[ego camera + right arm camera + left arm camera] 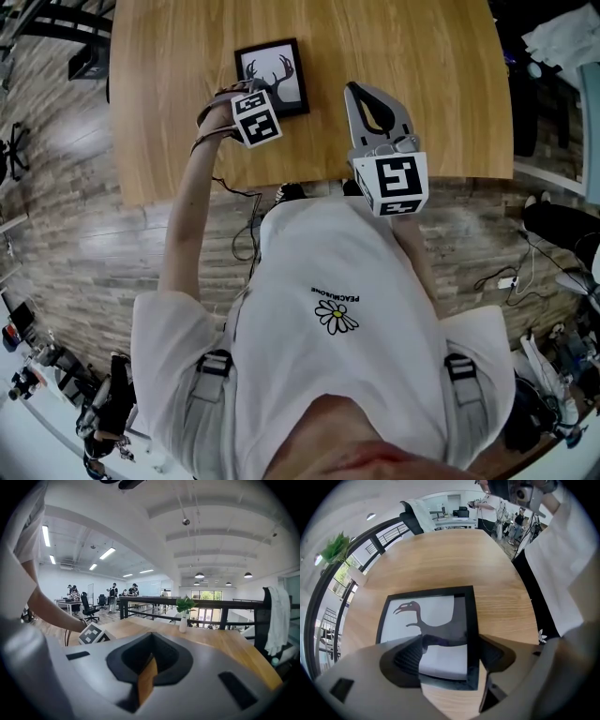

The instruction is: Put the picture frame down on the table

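Note:
A black picture frame with a white print of a dark antlered figure lies flat on the wooden table, towards the back left. My left gripper sits at the frame's near edge, under its marker cube. In the left gripper view the frame fills the middle. The left gripper is open: its left pad hangs over the glass and its right pad stands just outside the frame's right edge. My right gripper rests over the table to the right of the frame. It is shut and holds nothing.
The table's near edge runs just in front of the person's body. A small vase with a green plant stands at the table's far end. A chair draped with white cloth and black railings border the table.

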`<state>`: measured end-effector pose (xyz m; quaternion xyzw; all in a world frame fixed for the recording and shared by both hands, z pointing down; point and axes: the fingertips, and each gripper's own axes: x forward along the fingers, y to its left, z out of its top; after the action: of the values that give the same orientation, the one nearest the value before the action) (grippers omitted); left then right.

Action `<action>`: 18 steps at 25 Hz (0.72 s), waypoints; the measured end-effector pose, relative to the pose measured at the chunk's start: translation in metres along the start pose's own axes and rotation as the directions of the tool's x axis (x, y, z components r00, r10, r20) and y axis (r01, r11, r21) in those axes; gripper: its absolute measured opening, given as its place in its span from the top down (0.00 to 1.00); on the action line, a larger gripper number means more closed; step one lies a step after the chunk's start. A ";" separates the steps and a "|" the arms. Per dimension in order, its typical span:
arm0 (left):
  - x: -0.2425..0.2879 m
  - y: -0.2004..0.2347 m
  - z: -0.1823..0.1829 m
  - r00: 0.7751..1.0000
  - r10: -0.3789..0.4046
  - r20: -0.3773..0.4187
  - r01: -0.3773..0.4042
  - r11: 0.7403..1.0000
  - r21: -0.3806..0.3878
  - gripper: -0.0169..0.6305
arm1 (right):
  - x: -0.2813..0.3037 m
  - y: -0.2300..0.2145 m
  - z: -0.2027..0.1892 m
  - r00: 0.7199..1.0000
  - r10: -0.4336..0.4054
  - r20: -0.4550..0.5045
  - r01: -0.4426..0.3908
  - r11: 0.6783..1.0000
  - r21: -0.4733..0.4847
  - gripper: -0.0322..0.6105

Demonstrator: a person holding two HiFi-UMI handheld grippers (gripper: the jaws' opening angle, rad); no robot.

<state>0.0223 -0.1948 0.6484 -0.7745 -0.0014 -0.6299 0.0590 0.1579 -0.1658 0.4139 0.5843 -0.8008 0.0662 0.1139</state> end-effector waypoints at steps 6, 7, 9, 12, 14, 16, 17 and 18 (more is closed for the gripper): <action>0.002 0.000 -0.002 1.000 -0.031 0.001 0.031 1.000 -0.004 0.42 | 0.006 0.003 -0.001 1.000 0.010 -0.008 -0.010 1.000 -0.003 0.94; 0.002 0.000 -0.002 0.999 -0.035 0.004 0.035 0.999 -0.005 0.42 | 0.006 0.004 -0.001 1.000 0.011 -0.008 -0.011 1.000 -0.002 0.94; 0.001 0.000 -0.003 0.999 -0.043 0.008 0.043 0.999 -0.006 0.42 | 0.005 0.002 -0.002 1.000 0.010 -0.012 -0.010 1.000 -0.003 0.94; 0.002 0.000 -0.003 0.998 -0.060 0.005 0.060 0.998 -0.003 0.42 | 0.004 -0.002 -0.004 1.000 0.006 -0.018 -0.005 1.000 0.004 0.94; 0.003 0.000 -0.002 0.997 -0.074 -0.005 0.074 0.997 -0.002 0.42 | 0.004 -0.005 -0.005 1.000 0.003 -0.018 -0.002 1.000 0.019 0.94; 0.005 -0.001 -0.003 0.995 -0.100 -0.018 0.099 0.995 -0.012 0.42 | 0.003 -0.007 -0.006 1.000 -0.003 -0.021 0.003 1.000 0.021 0.94; 0.006 0.000 -0.003 0.992 -0.121 -0.021 0.121 0.992 -0.027 0.42 | 0.004 -0.007 -0.007 1.000 -0.004 -0.024 0.005 1.000 0.018 0.94; 0.007 0.001 -0.002 0.989 -0.147 -0.025 0.146 0.988 -0.047 0.42 | 0.004 -0.006 -0.008 1.000 -0.005 -0.027 0.005 1.000 0.016 0.94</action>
<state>0.0219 -0.1968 0.6551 -0.7645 -0.0433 -0.6431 -0.0047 0.1636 -0.1696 0.4225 0.5862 -0.7972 0.0800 0.1202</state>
